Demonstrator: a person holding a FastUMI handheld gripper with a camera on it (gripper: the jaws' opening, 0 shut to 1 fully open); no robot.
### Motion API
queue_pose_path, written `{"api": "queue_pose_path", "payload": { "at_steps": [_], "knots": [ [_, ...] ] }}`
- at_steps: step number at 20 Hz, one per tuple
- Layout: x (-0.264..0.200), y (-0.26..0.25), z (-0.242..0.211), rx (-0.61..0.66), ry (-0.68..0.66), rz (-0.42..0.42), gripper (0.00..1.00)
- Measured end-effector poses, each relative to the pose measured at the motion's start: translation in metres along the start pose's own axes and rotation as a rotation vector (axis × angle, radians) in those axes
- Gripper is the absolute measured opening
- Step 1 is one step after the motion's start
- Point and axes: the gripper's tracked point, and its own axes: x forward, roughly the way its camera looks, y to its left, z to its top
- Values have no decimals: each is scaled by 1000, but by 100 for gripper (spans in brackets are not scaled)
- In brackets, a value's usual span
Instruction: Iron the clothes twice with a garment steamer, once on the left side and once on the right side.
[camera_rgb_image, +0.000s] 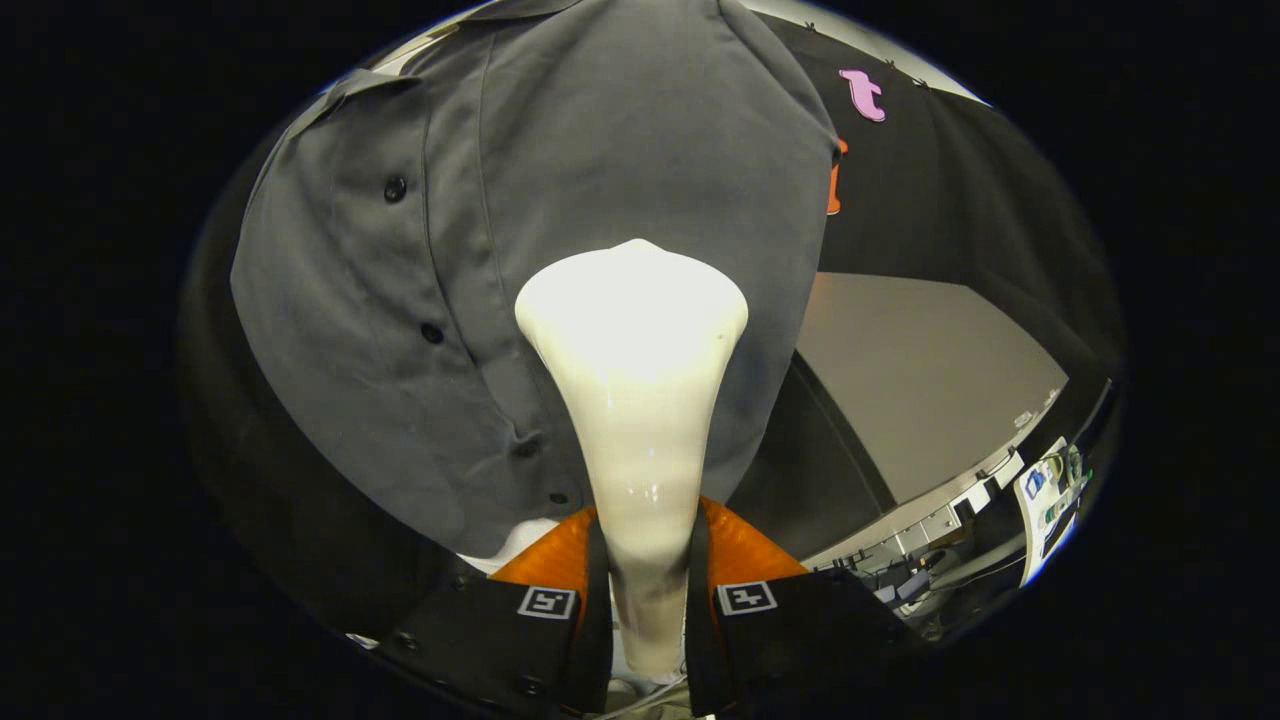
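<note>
Jaws: closed on the handle of the garment steamer (640, 420), one finger pressed to each side of the narrow neck. Gripper (646, 600): carries a square printed marker on each finger.

Garment steamer: white, glossy; slender handle runs forward from between the fingers and flares into a broad, rounded head. Head sits against the front of the shirt, at mid-height, just beside the button placket.

Shirt (560, 200): grey, collared, button-front; hangs upright ahead of the gripper. Collar (370, 85) at top, turned outward. Dark buttons (395, 188) in a row down the placket, which lies on the side of the steamer head nearer the collar point. Fabric shows soft creases around the lower buttons.

Booth wall (960, 200): black cloth, behind and beside the shirt.

Panel (920, 390): plain grey surface, beyond the shirt's far edge, below the cloth.

Assorted equipment (1045, 490): small, indistinct, at the outer fringe past the panel.
</note>
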Motion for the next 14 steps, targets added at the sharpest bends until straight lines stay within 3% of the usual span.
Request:
{"api": "queue_pose_path", "payload": {
  "at_steps": [14],
  "knots": [
    [45,-11,-87,-8,155,-20,38]
  ]
}}
